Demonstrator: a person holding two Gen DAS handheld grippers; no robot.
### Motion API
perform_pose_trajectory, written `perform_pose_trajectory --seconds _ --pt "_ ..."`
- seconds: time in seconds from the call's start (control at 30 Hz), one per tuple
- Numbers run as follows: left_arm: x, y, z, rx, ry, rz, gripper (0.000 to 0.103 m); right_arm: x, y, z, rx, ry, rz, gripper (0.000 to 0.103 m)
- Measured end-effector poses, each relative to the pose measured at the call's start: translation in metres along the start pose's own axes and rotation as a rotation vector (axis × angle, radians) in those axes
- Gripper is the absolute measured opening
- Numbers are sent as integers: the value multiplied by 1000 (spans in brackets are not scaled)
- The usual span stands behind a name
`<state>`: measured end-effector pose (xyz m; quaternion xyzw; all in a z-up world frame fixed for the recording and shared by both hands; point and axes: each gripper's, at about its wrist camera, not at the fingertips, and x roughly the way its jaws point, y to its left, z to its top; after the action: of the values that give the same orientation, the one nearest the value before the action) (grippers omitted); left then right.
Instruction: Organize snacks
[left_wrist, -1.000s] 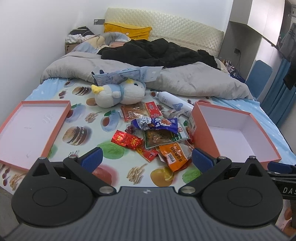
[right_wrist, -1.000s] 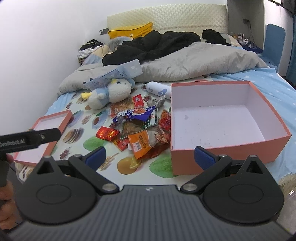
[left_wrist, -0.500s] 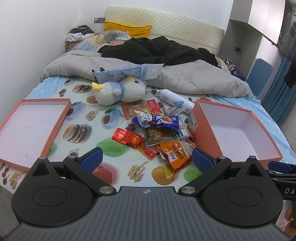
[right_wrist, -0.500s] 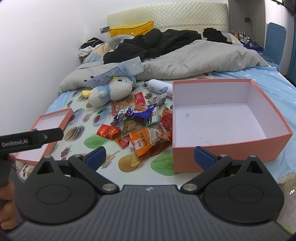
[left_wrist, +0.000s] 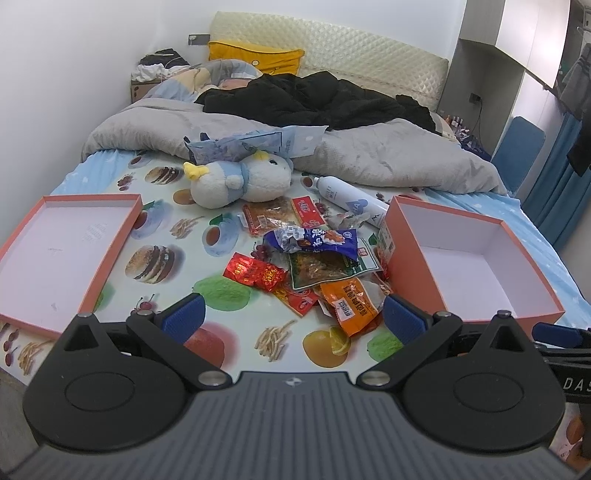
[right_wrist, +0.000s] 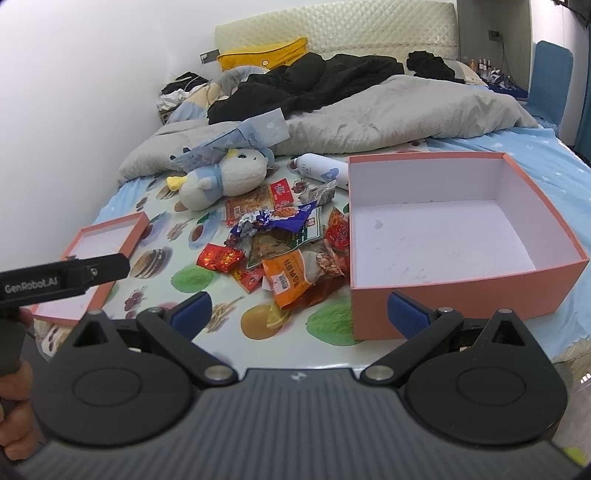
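Left gripper (left_wrist: 291, 314): jaws spread wide, nothing between the blue pads. It's hanging over the near edge of the bed, lined up with the front of the snack pile.

Right gripper (right_wrist: 299, 308): same deal, wide open and empty, parked in front of the near wall of the orange box (right_wrist: 461, 291).

What changed: over the last second both wrist views have crept forward and tipped down a bit. The pile sits bigger and lower in frame now, and nothing on the bed has moved — so I'd call this the approach, no pick started yet.

Orange packet (left_wrist: 351, 306): closest snack to the left tool, lying on top of the front of the heap, just beside the box. Looks like the easiest first grab.

Red foil packets (left_wrist: 255, 271): a little left of the heap, flat on the sheet.

Blue wrapper (left_wrist: 314, 240): crinkled, resting on the green-edged packet (left_wrist: 325, 266) mid-pile.

Box: open, empty, touching the right side of the pile. I'm guessing that's where it all goes.

Lid (left_wrist: 59, 251): upside down, well apart on the left.

Further back: the plush bird (left_wrist: 240, 181) and a white bottle (left_wrist: 347, 197) — not snacks, I'd leave them alone.
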<state>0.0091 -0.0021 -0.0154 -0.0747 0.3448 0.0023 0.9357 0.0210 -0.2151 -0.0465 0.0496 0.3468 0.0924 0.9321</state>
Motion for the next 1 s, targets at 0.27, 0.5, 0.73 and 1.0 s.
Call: perform_pose_trajectory --seconds 0.27,0.5,0.73,1.0 --pt "4 -7 -2 15 17 -13 103 1 -1 -4 12 4 13 103" --pt "12 -10 0 20 32 -12 103 7 -1 -10 -29 -20 -67 100" --pt "28 -10 0 28 60 -18 103 13 -13 -15 45 7 22 100" --pt "50 -6 5 35 90 -13 103 23 -7 -17 15 -26 4 100"
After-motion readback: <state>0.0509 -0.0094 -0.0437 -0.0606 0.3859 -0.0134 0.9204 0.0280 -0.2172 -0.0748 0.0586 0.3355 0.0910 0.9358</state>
